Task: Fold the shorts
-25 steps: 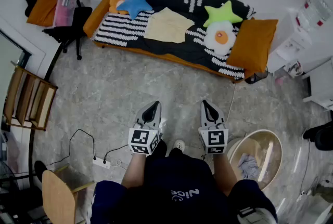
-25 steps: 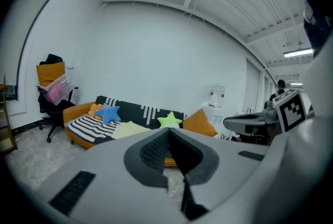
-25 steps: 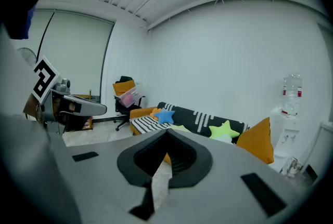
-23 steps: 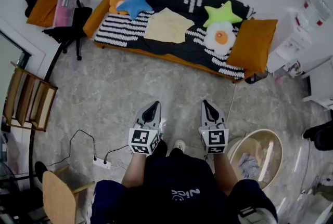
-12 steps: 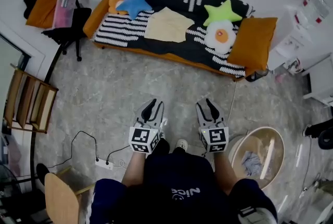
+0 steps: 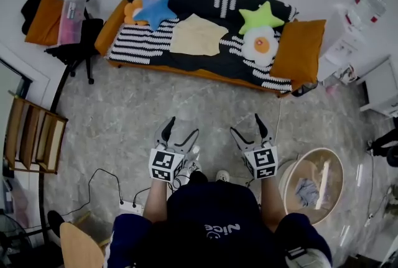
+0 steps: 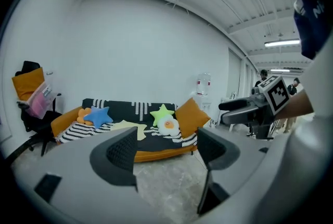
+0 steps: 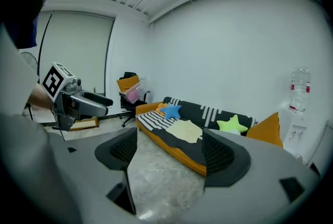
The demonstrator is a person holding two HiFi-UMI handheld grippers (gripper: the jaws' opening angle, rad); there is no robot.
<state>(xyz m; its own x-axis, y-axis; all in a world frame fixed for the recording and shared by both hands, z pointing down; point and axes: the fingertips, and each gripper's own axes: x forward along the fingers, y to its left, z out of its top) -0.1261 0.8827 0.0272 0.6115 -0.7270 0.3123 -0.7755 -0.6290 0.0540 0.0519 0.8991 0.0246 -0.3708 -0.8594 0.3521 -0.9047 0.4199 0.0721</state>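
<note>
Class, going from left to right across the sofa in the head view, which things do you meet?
Blue star cushion → pale yellow shorts → green star cushion → orange pillow.

Bright, even indoor light fills the room, and the white wall behind the sofa [image 6: 199, 30] carries no glare. A ceiling strip lamp [image 7: 281, 42] glows up to the right of the sofa. Shadows are soft, with a thin dark band under the sofa's front edge. Both gripper views bulge outward from the sofa into black corners.

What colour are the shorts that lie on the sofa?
Pale yellow. The shorts show best in the head view.
</note>
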